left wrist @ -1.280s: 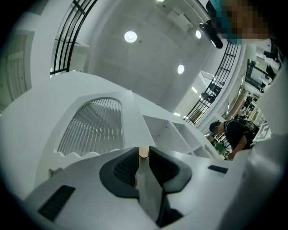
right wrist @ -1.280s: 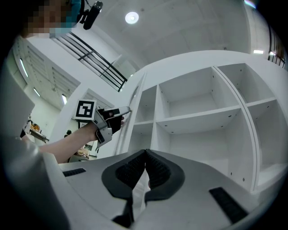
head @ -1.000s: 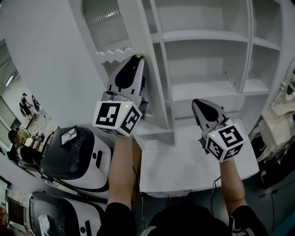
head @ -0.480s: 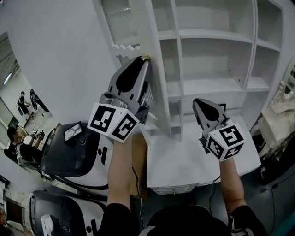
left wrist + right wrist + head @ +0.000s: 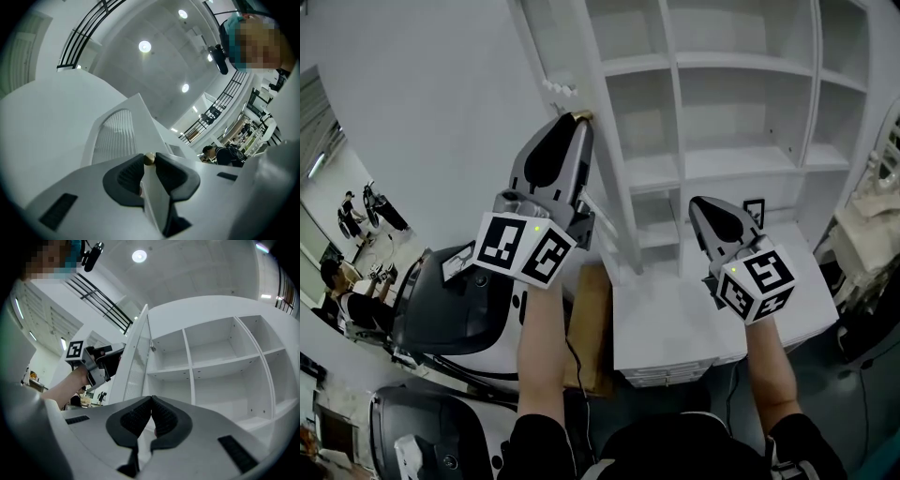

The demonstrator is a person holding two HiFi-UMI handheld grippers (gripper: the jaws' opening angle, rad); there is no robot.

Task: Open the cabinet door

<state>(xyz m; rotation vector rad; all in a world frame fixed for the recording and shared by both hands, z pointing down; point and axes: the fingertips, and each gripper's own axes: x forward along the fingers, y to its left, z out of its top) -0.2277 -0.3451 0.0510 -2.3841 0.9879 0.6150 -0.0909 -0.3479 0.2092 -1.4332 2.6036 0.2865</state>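
The white cabinet (image 5: 741, 122) stands with its shelves bare. Its door (image 5: 609, 197), with a ribbed glass panel (image 5: 115, 136), is swung out to the left and shows nearly edge-on in the head view. My left gripper (image 5: 575, 118) is raised at the door's free edge. A small brass knob (image 5: 149, 159) sits between its tips, the door's edge runs between the pads, and the jaws are opening. The right gripper view shows the door (image 5: 133, 357) and the left gripper (image 5: 112, 361) beside it. My right gripper (image 5: 705, 208) hovers in front of the shelves, shut on nothing.
A white counter (image 5: 703, 323) juts out below the shelves. Left of it lie a brown box (image 5: 592, 328) and white machines with dark tops (image 5: 455, 314). People stand far off at the left (image 5: 347, 291). Clutter fills the right edge (image 5: 872, 225).
The door has swung further out to the left with my left gripper on its knob, so more of the shelves show. My right gripper has kept its place in the picture.
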